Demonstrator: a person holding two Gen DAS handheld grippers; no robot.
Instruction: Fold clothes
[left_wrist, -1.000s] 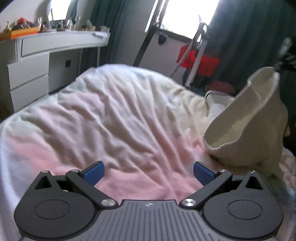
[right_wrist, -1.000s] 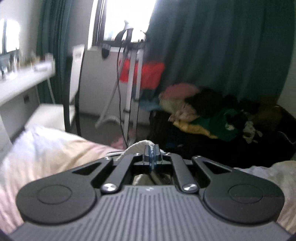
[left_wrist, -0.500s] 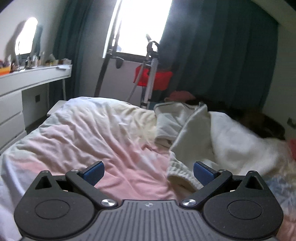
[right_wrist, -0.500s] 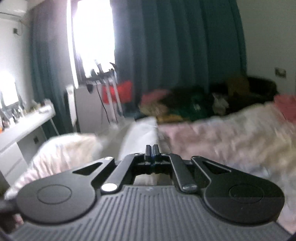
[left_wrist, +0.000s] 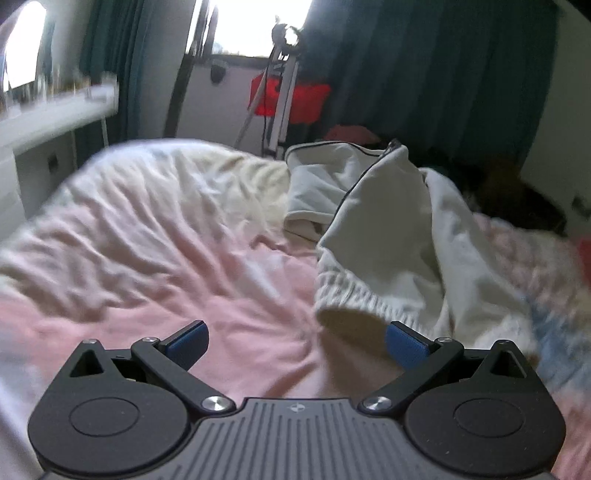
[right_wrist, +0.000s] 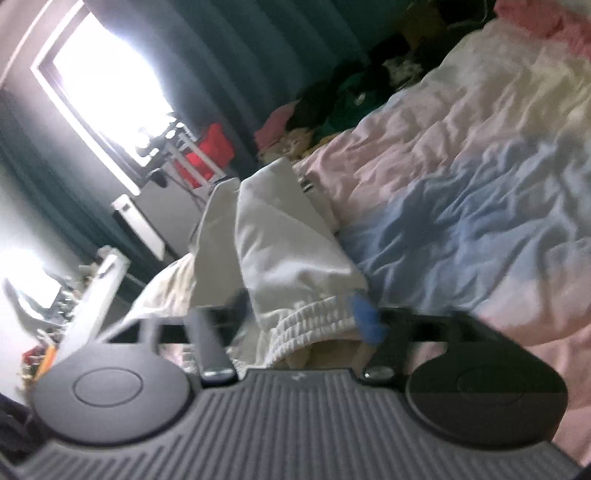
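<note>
A white garment (left_wrist: 380, 236) with a gathered elastic waistband (left_wrist: 354, 291) lies bunched on the pink bed cover (left_wrist: 184, 258), right of centre in the left wrist view. My left gripper (left_wrist: 297, 345) hovers low over the cover, open and holding nothing, its right pad (left_wrist: 406, 349) just below the waistband. The right wrist view is tilted and blurred. There my right gripper (right_wrist: 288, 325) has its fingers apart, and the waistband (right_wrist: 310, 321) lies between them, against the blue pad (right_wrist: 365, 323). The rest of the garment (right_wrist: 280, 236) stretches away from it.
A white dresser (left_wrist: 48, 122) stands left of the bed. By the window are a metal stand with a red box (left_wrist: 291, 96) and dark curtains (left_wrist: 424, 74). A pile of coloured clothes (right_wrist: 343, 99) sits beyond the bed's far side. The cover turns blue and pink (right_wrist: 461, 221) on the right.
The right gripper, shut on the lifted garment before, has swung down and tilted, and its fingers have parted. The garment now lies on the bed. The left gripper stays open, turned rightward.
</note>
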